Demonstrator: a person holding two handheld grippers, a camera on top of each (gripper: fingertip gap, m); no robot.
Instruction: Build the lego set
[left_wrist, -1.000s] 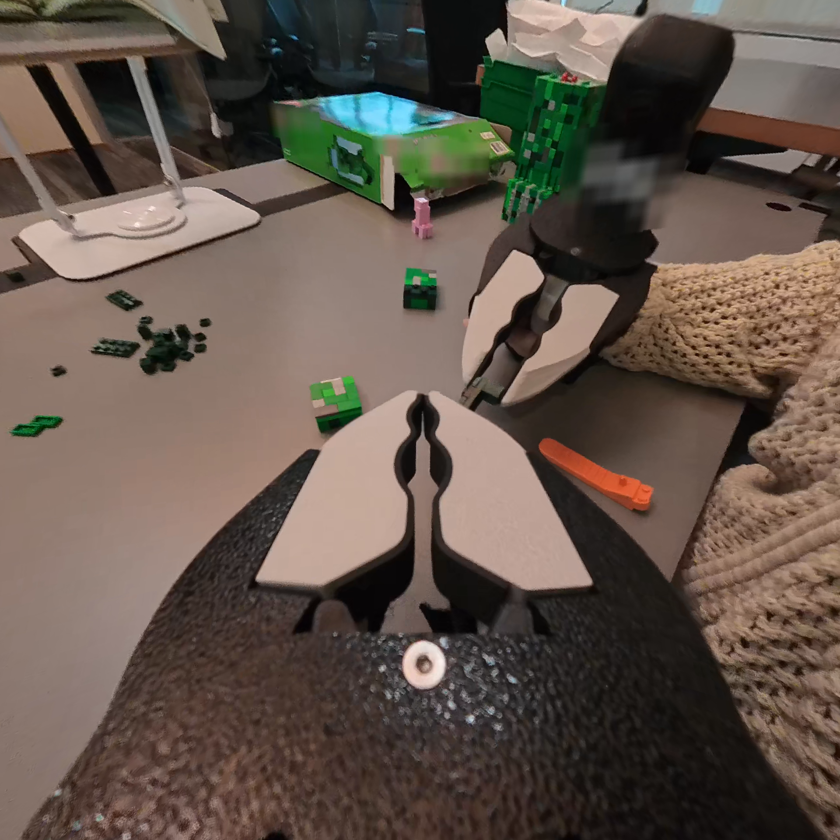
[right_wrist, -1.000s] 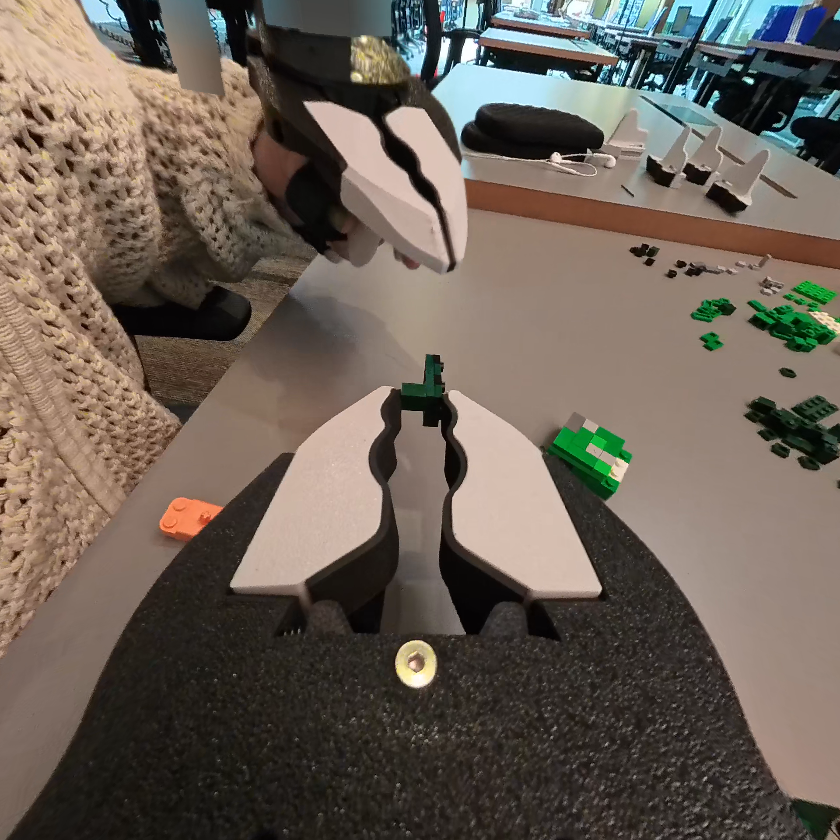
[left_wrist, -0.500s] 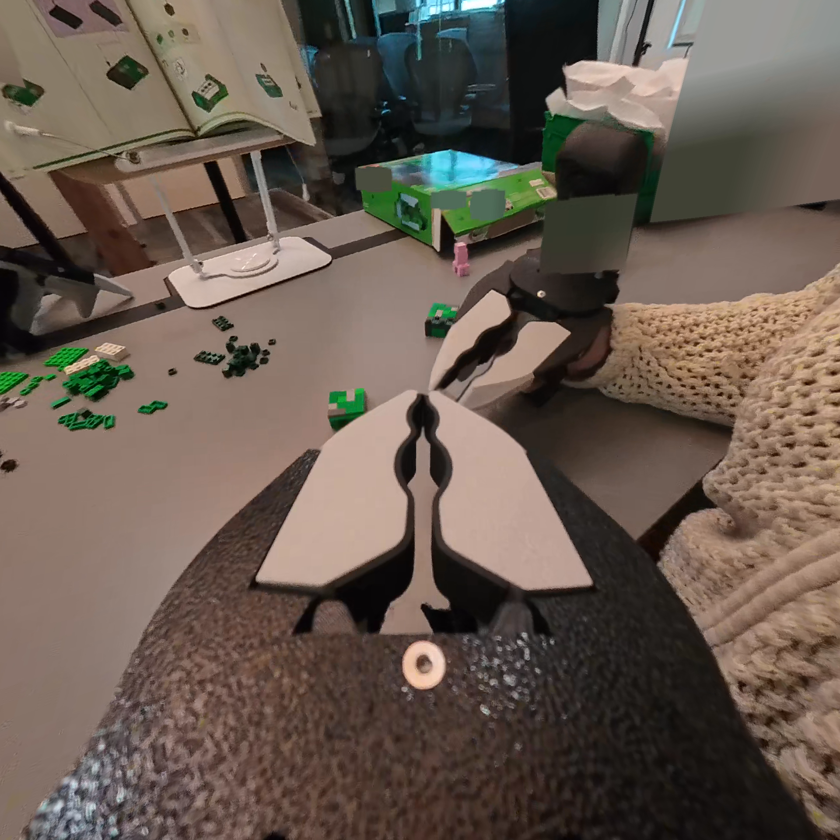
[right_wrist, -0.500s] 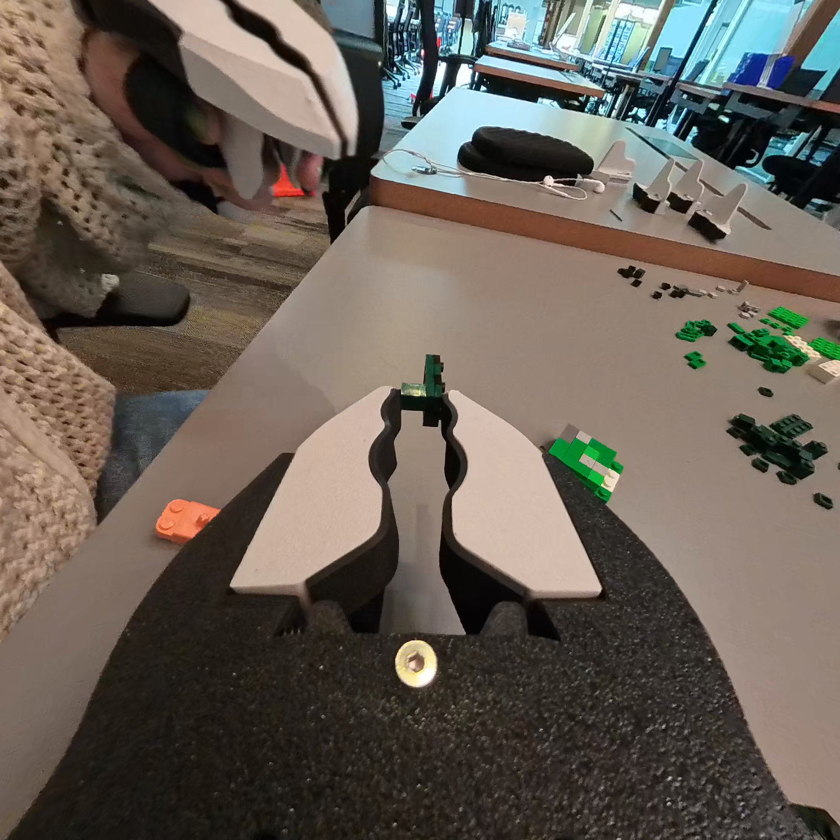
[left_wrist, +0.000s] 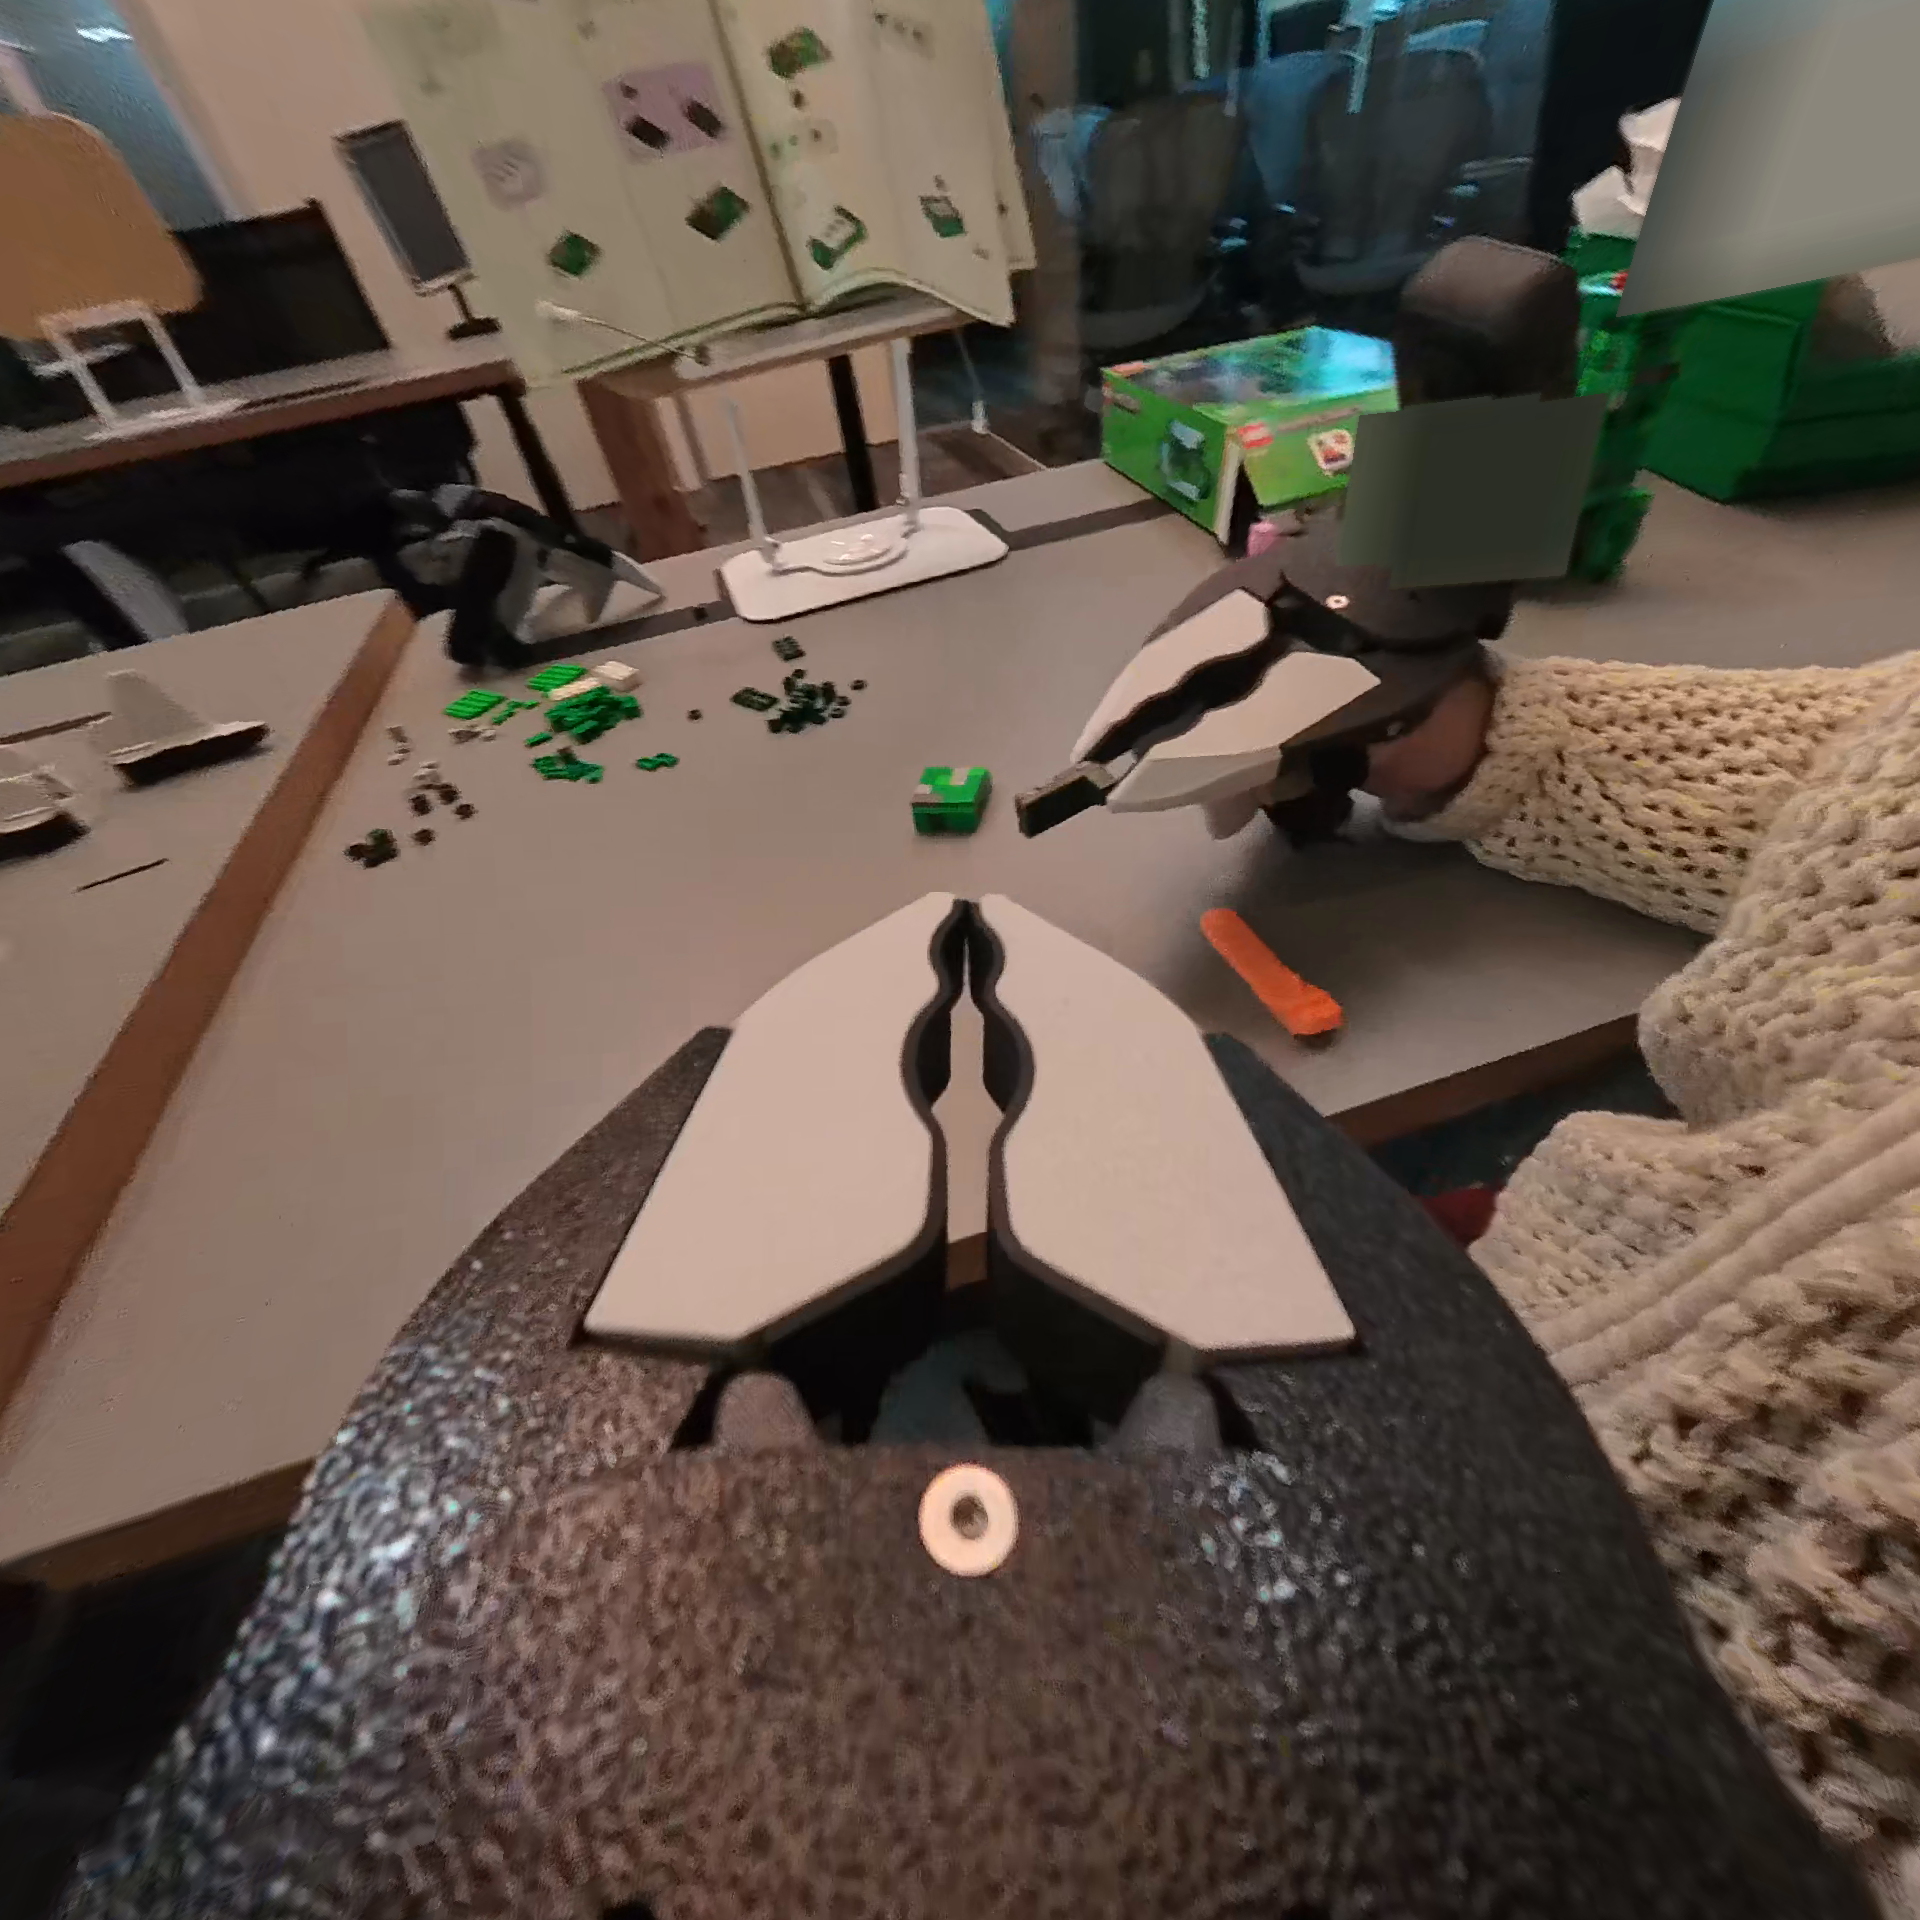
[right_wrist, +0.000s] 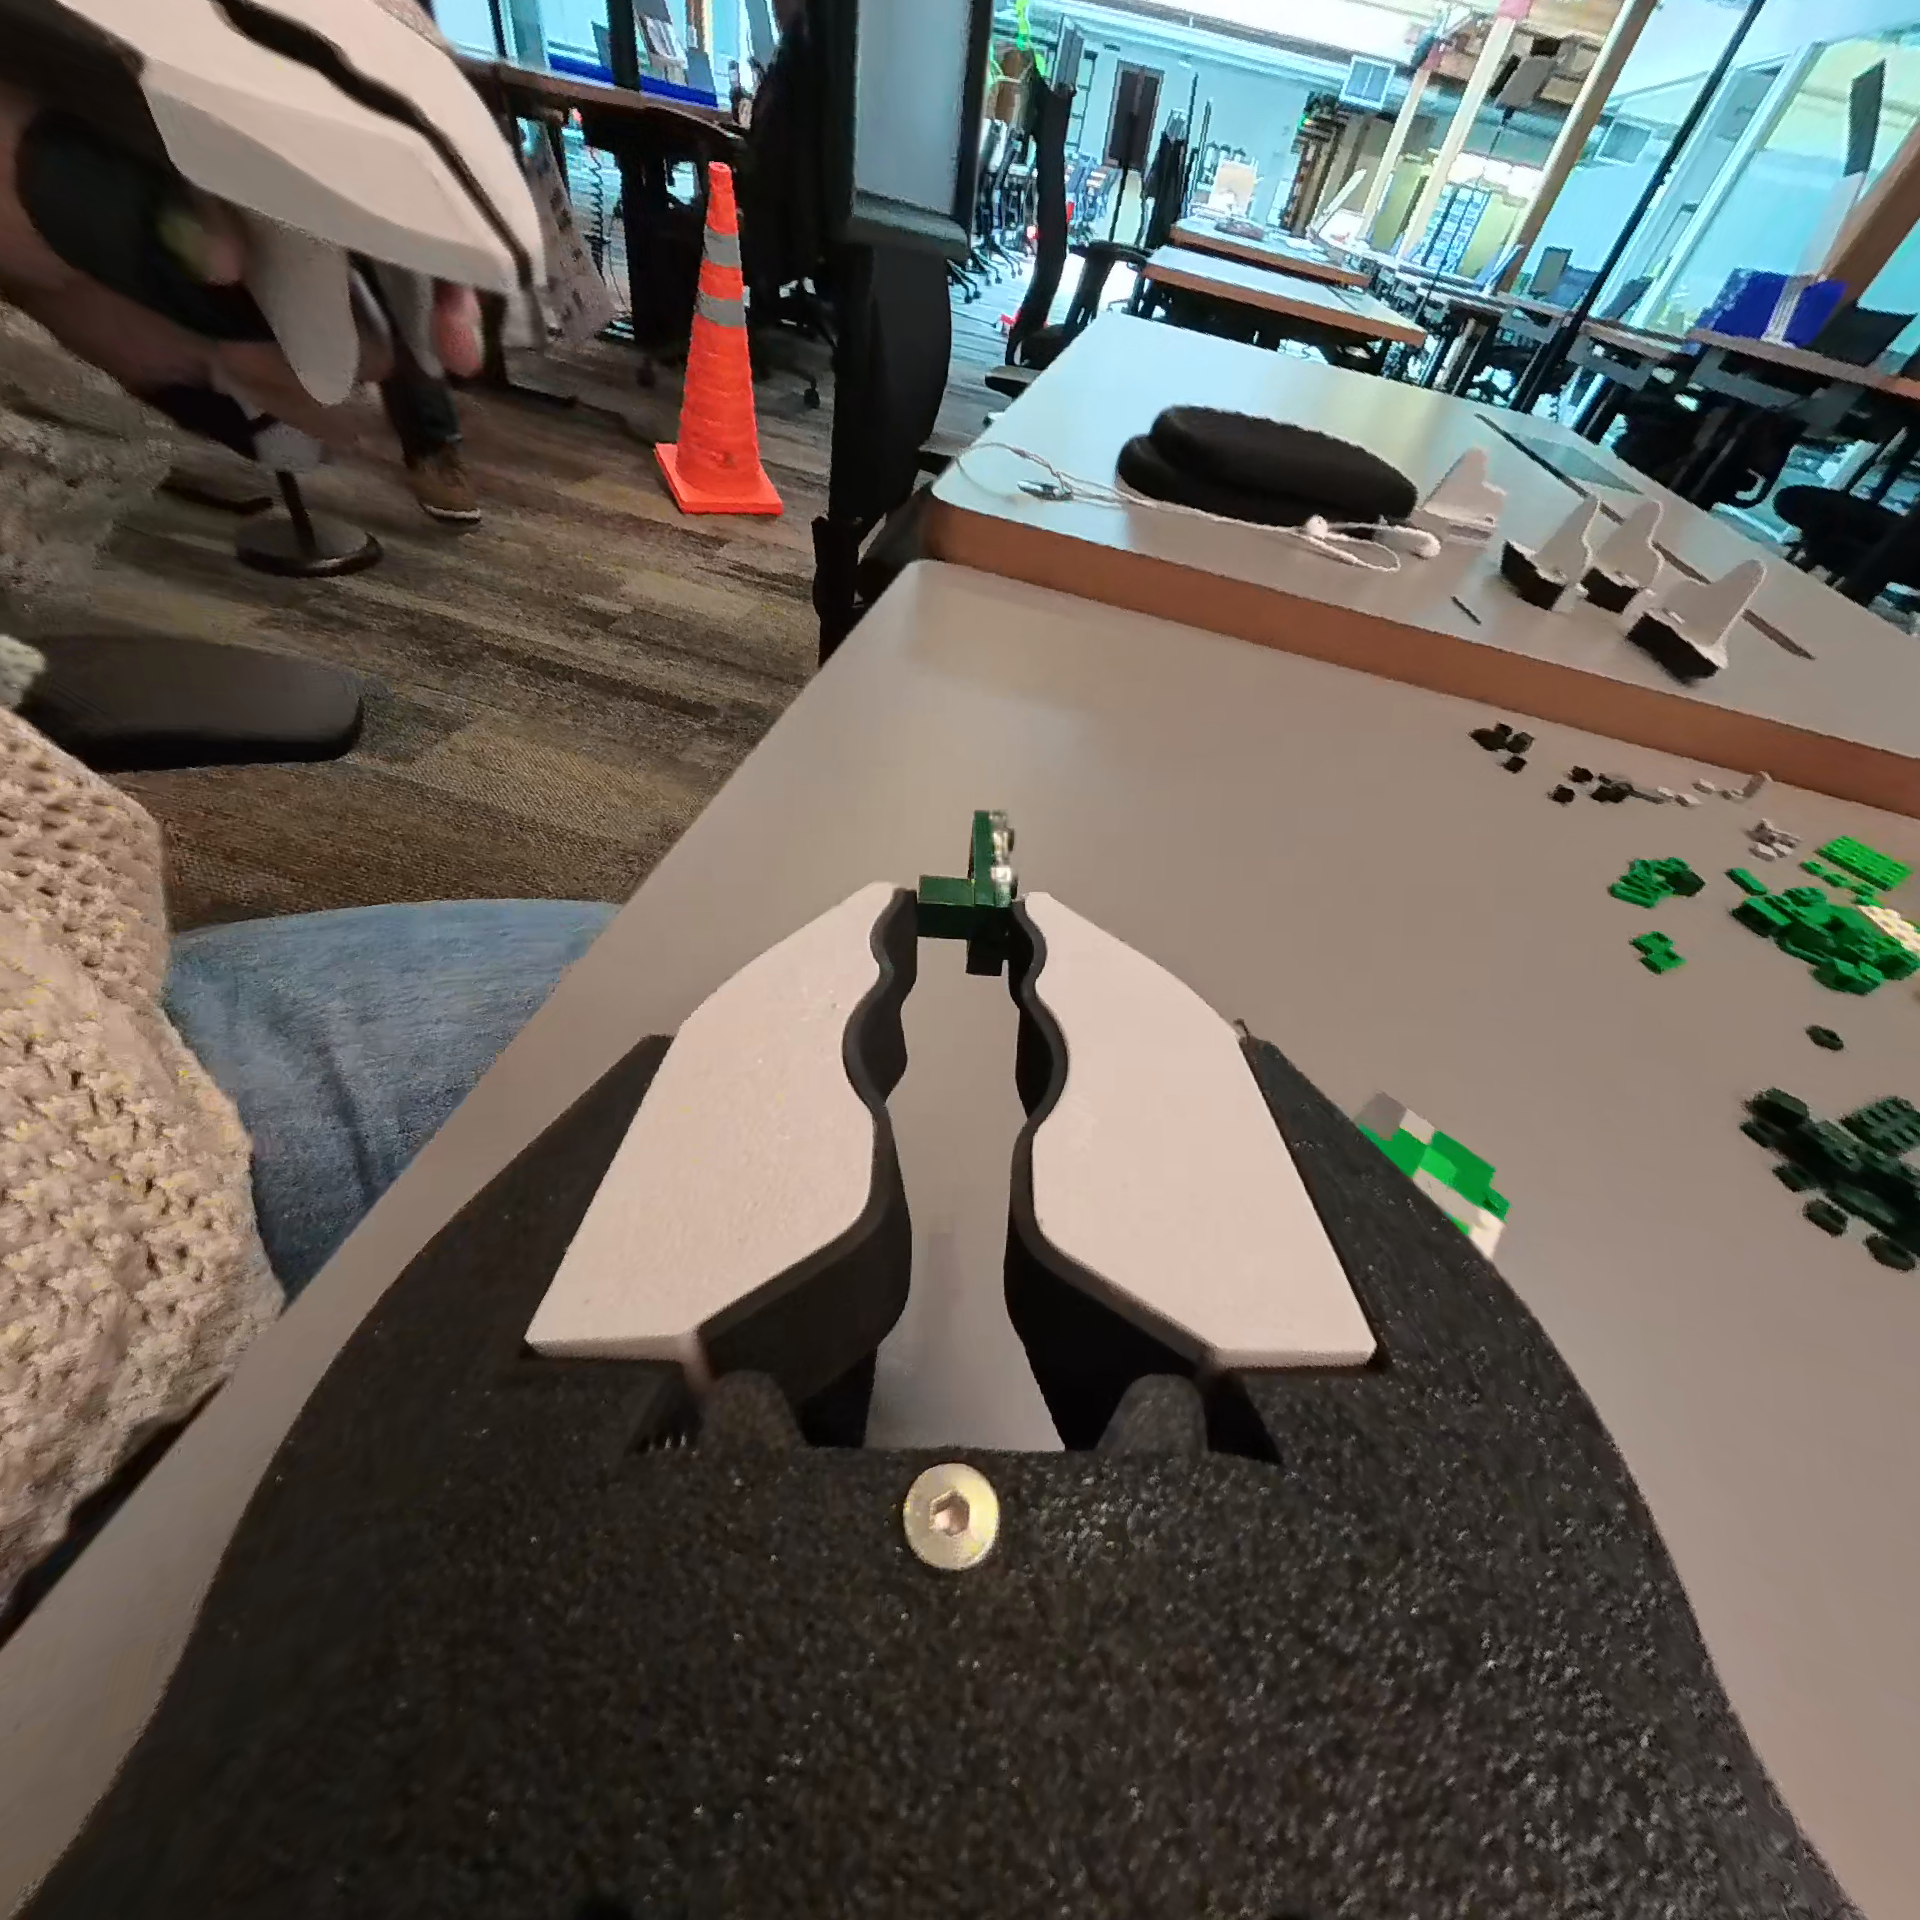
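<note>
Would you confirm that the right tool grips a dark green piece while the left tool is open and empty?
Not quite: the left tool is shut, not open, as the left wrist view shows. It is empty, and the right tool does grip the dark green piece.

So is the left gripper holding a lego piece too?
No, the left gripper has its grey fingers shut together with nothing between them, while the right gripper pinches the small dark green lego piece.

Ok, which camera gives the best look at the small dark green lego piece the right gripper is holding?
The right wrist view: the small dark green lego piece sits close up, sharp, pinched at the tips of the right gripper. The left wrist view shows it only farther off and blurred, a dark block sticking out of that gripper's fingers.
</note>
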